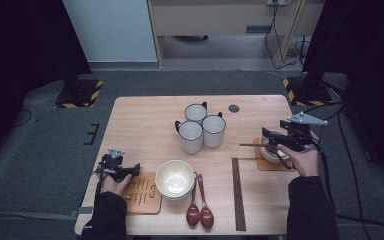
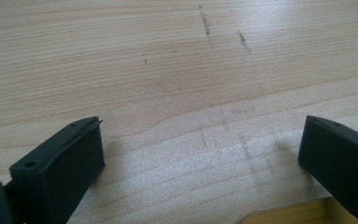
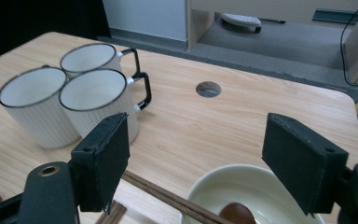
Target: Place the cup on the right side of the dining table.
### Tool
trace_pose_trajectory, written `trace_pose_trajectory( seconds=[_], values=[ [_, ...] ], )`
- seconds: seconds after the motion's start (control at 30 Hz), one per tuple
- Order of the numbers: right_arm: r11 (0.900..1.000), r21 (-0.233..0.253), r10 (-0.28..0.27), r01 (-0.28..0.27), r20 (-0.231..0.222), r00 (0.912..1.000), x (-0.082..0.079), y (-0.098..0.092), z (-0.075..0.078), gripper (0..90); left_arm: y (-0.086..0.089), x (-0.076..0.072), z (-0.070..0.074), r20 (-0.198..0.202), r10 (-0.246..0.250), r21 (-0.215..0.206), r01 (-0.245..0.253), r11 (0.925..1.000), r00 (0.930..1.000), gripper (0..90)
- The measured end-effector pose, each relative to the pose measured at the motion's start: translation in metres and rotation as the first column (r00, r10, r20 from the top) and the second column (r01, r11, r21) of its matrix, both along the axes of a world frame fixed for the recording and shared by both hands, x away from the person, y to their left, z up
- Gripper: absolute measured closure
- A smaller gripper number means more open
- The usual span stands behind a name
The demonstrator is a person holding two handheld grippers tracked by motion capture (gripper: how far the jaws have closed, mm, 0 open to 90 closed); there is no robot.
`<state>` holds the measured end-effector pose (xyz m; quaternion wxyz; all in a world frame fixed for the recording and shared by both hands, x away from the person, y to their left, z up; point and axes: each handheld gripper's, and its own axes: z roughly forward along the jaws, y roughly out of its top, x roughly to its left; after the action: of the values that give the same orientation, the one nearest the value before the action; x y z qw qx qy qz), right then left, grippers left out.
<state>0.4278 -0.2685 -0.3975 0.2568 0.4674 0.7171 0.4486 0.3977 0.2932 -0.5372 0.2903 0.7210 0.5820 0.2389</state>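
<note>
The right claw (image 3: pixel 193 163), its jaws apart and empty, hovers just above the right bowl (image 3: pixel 256 186), across whose rim a chopstick (image 3: pixel 168 198) lies pointing toward the mugs (image 3: pixel 70 93), while the left claw (image 2: pixel 200 158), also apart, rests far off on the surface (image 2: pixel 177 70).

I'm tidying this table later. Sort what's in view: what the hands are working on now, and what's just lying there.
In hand:
right tool, open over the bowl on the right mat
spoon in that bowl
chopsticks across its rim

Lying about:
three mugs
stacked bowls
two spoons
chopsticks bundle
left mat
left tool, open
</note>
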Motion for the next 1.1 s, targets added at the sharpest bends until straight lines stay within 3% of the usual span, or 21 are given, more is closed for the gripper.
trace_pose_trajectory(
  seconds=[0.53,0.8,1.1],
  values=[
    [1.000,-0.004,0.025,-0.025,-0.002,0.9997,0.010,0.034,0.018,21.9,0.000,0.000,0.000,0.000,0.000,0.000,0.000,1.0000,1.0000,0.0],
    [0.999,0.017,0.032,-0.032,-0.003,0.9995,0.019,0.050,0.025,21.5,0.000,0.000,0.000,0.000,0.000,0.000,0.000,1.0000,1.0000,0.0],
    [0.999,-0.008,0.052,-0.053,-0.010,0.9986,0.029,0.068,0.027,21.2,0.000,0.000,0.000,0.000,0.000,0.000,0.000,1.0000,1.0000,0.0]
  ],
)
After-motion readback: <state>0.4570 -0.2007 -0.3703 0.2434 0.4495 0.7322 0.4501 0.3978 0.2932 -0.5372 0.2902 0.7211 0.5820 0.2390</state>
